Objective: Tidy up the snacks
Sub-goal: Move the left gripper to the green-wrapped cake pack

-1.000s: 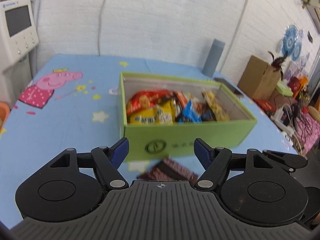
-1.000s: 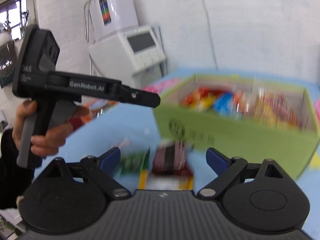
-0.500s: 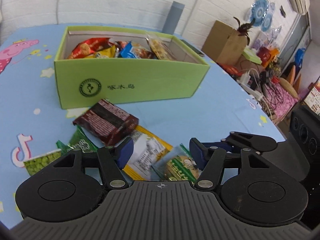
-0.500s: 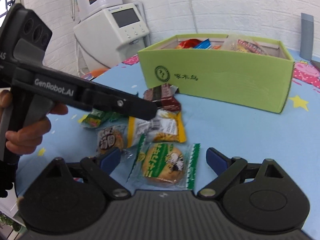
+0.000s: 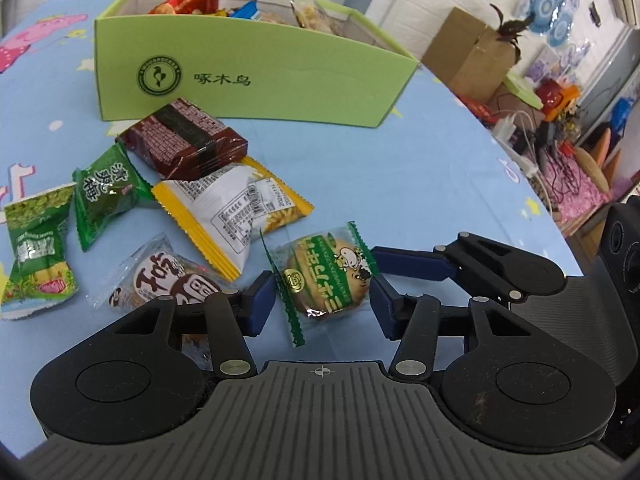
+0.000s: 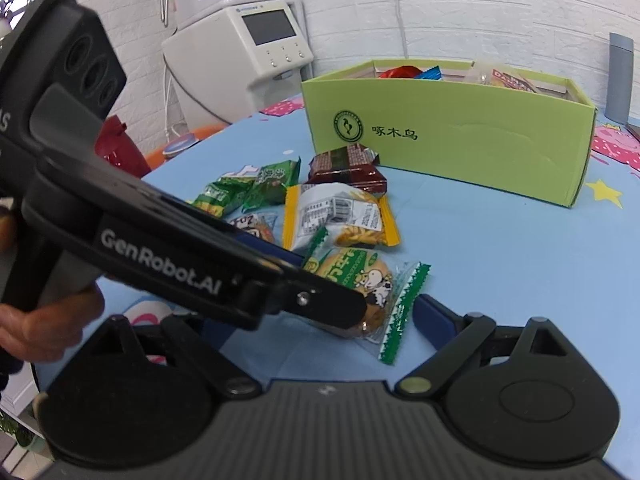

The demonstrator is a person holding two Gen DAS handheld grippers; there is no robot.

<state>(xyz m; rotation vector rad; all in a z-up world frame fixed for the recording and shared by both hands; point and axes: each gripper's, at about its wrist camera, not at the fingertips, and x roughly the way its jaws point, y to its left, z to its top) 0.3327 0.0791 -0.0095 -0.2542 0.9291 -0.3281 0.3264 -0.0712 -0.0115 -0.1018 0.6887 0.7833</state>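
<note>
A green open box [image 5: 256, 76] [image 6: 460, 140] holds several snacks. Loose snacks lie in front of it on the blue tablecloth: a brown packet [image 5: 182, 140], a yellow-and-white packet [image 5: 232, 208], two green packets [image 5: 106, 192], a clear cookie packet [image 5: 156, 276]. A green-and-white biscuit packet [image 5: 326, 276] [image 6: 360, 276] lies nearest. My left gripper [image 5: 322, 306] is open with its fingers either side of this packet, low over the cloth. My right gripper [image 6: 316, 320] is open just behind the same packet; its left finger is hidden by the left gripper's body [image 6: 160, 240].
A white machine with a screen [image 6: 248, 52] stands past the table's left edge. A grey bottle [image 6: 618, 76] stands behind the box. A cardboard box [image 5: 472, 60] and clutter lie off the table's right edge. A red item [image 6: 118, 148] sits below the left edge.
Both grippers have come down and closer to the loose snacks. The left gripper now straddles the green-and-white biscuit packet. The right gripper has closed in from the other side.
</note>
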